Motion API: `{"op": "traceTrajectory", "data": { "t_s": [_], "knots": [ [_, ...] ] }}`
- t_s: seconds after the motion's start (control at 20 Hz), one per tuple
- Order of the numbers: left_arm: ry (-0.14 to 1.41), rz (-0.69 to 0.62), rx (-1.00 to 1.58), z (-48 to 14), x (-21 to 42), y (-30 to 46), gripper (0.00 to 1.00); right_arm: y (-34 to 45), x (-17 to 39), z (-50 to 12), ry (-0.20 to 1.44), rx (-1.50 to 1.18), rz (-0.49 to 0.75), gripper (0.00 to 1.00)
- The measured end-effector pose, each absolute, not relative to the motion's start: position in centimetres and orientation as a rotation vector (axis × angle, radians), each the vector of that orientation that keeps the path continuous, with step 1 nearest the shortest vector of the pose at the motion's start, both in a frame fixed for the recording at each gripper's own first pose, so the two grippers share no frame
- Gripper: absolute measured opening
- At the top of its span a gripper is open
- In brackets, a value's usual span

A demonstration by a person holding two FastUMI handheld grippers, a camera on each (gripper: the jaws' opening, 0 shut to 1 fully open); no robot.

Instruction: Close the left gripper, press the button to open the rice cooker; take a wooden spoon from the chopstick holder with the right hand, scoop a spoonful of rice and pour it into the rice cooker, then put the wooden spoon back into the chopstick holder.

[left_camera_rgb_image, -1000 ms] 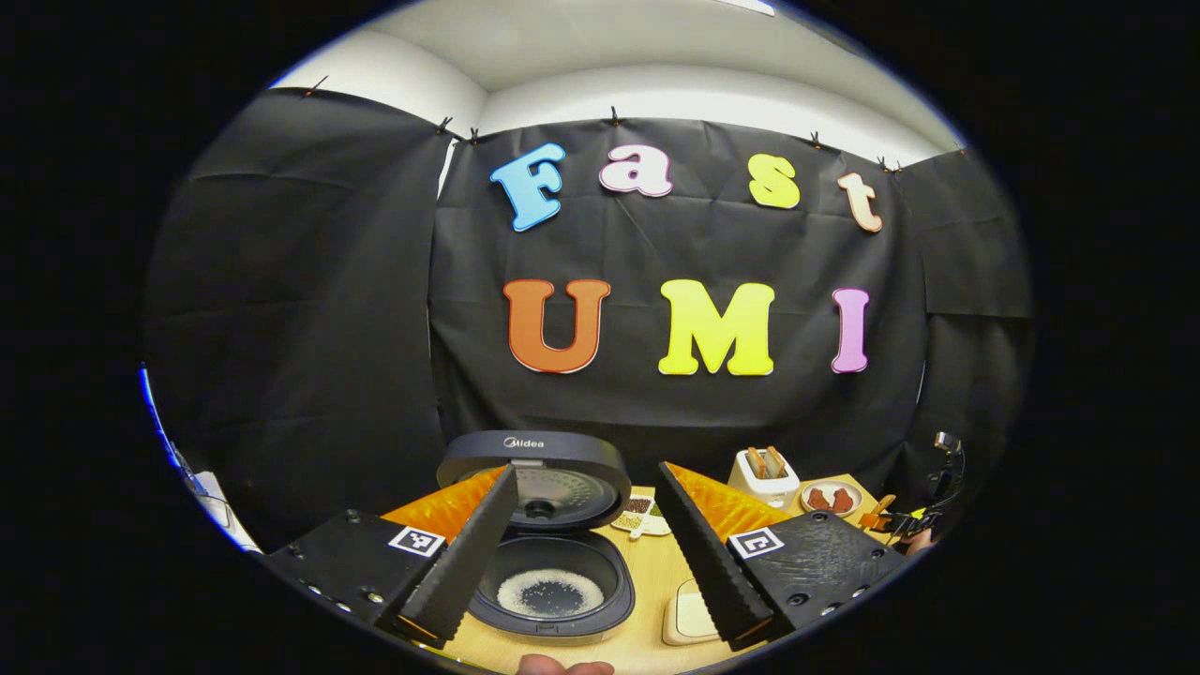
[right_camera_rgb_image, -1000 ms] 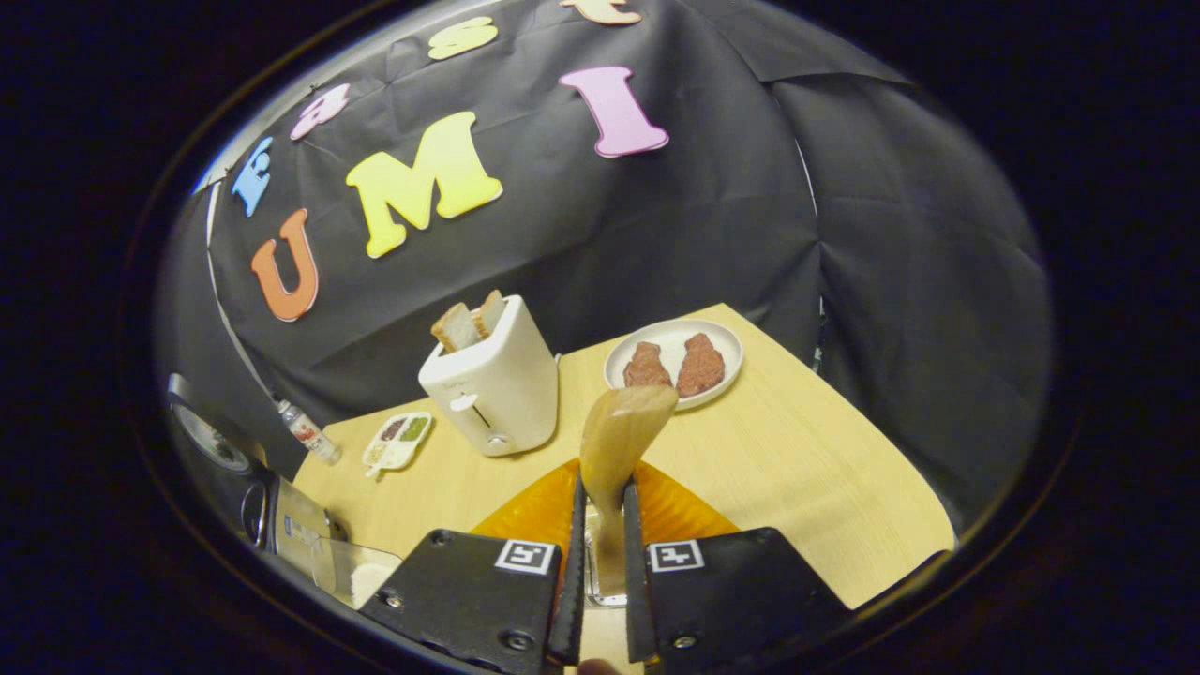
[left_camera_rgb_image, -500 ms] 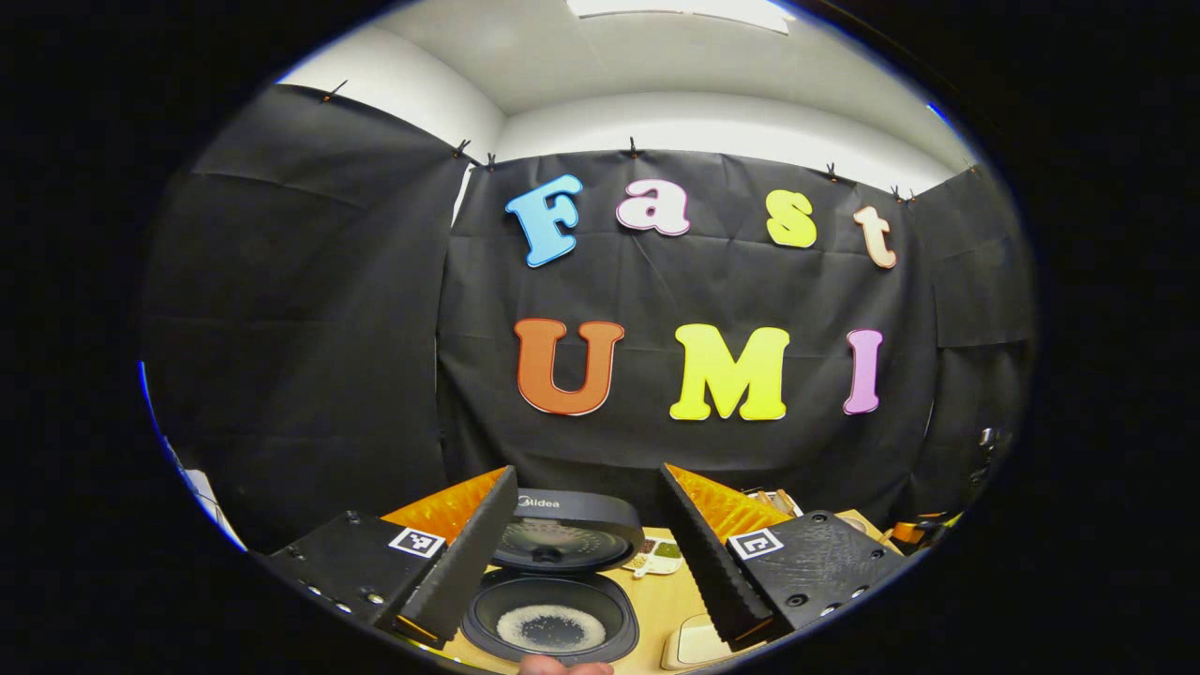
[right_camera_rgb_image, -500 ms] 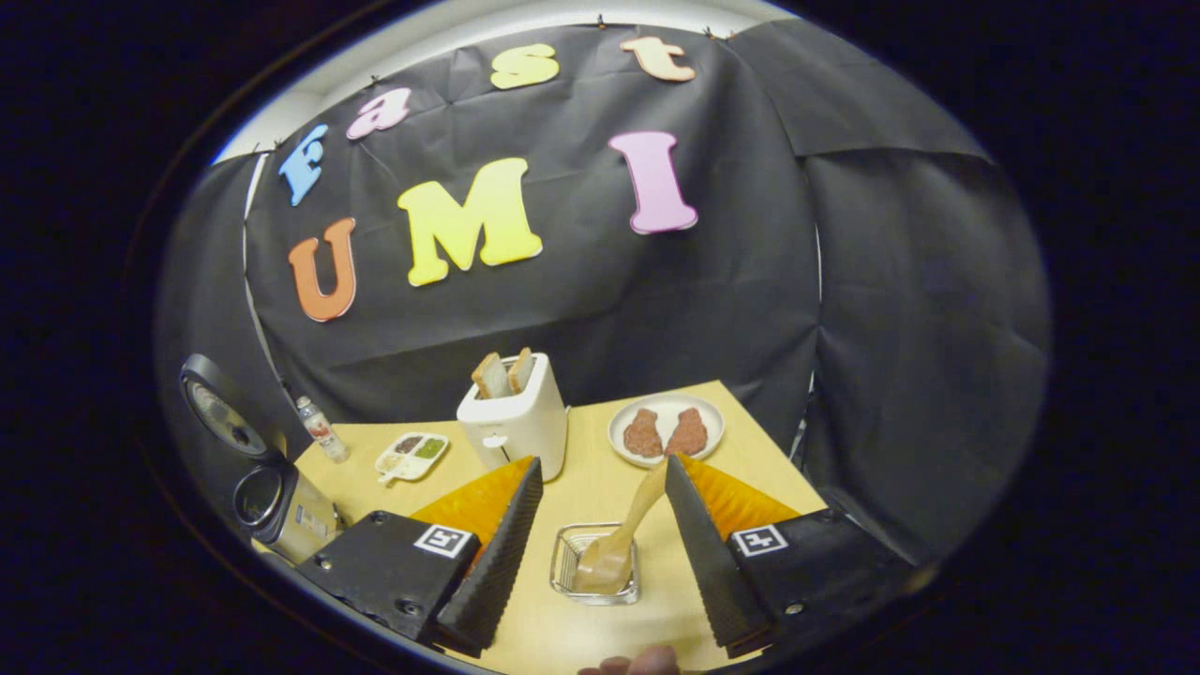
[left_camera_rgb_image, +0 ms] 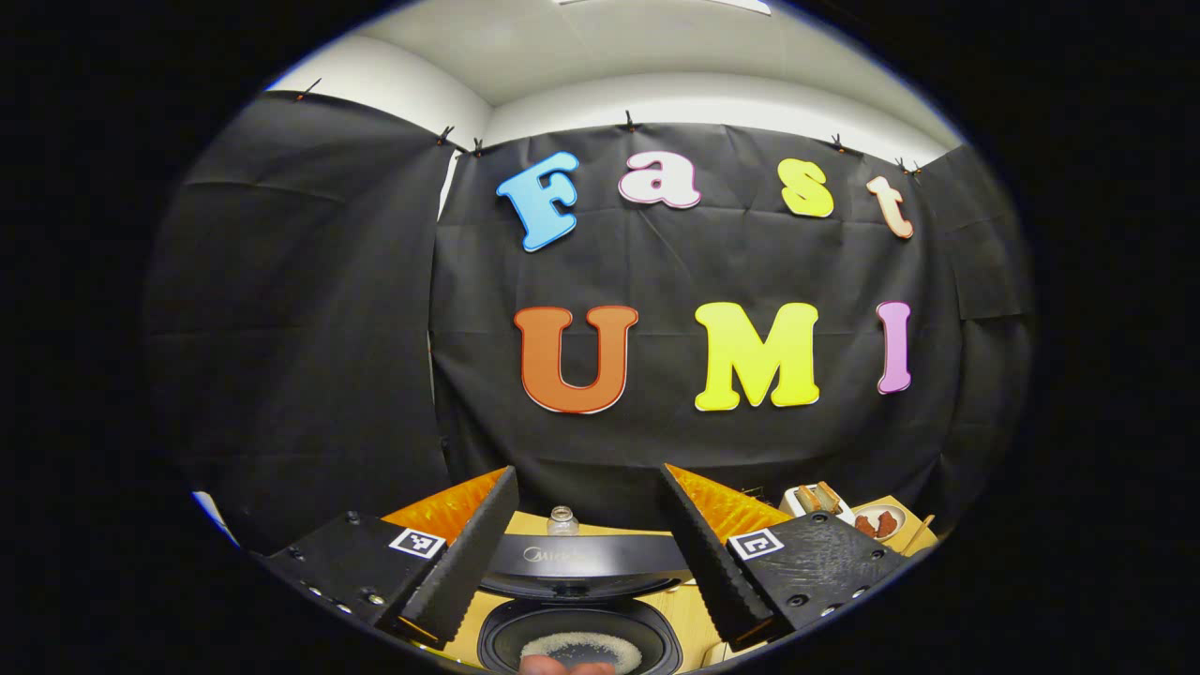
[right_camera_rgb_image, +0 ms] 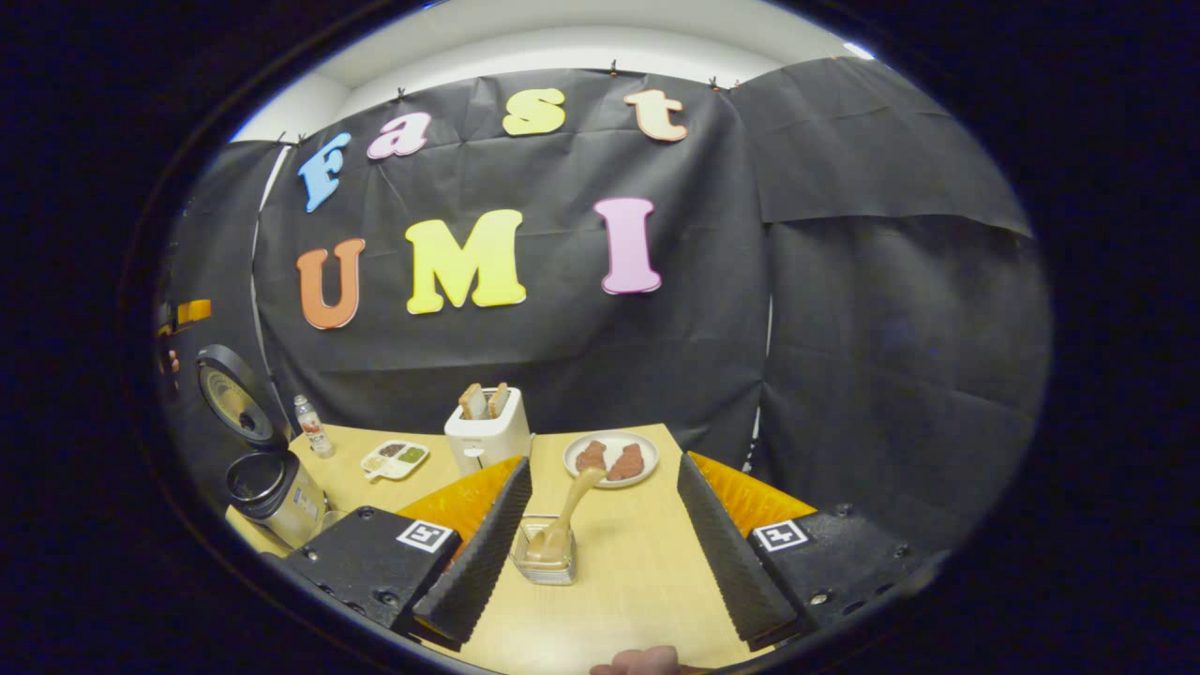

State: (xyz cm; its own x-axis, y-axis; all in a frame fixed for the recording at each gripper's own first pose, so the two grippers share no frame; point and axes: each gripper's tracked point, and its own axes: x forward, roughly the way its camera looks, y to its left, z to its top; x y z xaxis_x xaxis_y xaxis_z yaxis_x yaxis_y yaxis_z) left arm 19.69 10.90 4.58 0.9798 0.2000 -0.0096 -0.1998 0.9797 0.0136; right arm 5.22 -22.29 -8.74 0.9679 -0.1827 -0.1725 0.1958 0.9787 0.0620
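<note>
Wooden spoon (right_camera_rgb_image: 565, 516) leans in the holder (right_camera_rgb_image: 545, 562), bowl upward.

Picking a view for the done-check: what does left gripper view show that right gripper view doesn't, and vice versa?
Left gripper view: looks down into the open rice cooker, with rice in a ring on the pot's bottom, past the open left claw.
Right gripper view: the wooden spoon standing in the chopstick holder on the table, the open right claw apart from it, plus a sectioned tray.
Both: the cooker with its lid up, the bottle, the toaster, the plate of meat.
</note>
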Motion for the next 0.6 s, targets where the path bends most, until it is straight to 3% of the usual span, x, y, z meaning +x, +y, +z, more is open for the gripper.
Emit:
{"op": "traceTrajectory", "data": {
  "t_s": [0.35, 0.6],
  "knots": [
    [0.203, 0.254, -0.017, 0.0, 21.2, 13.6, 0.95, -26.1, -0.4, -8.8, 0.144, 0.067, -0.376, 1.0],
    [0.272, 0.191, -0.026, -1.2, 20.0, 12.6, 0.98, -24.3, 0.1, -6.9, 0.116, 0.068, -0.356, 1.0]
  ]
}}
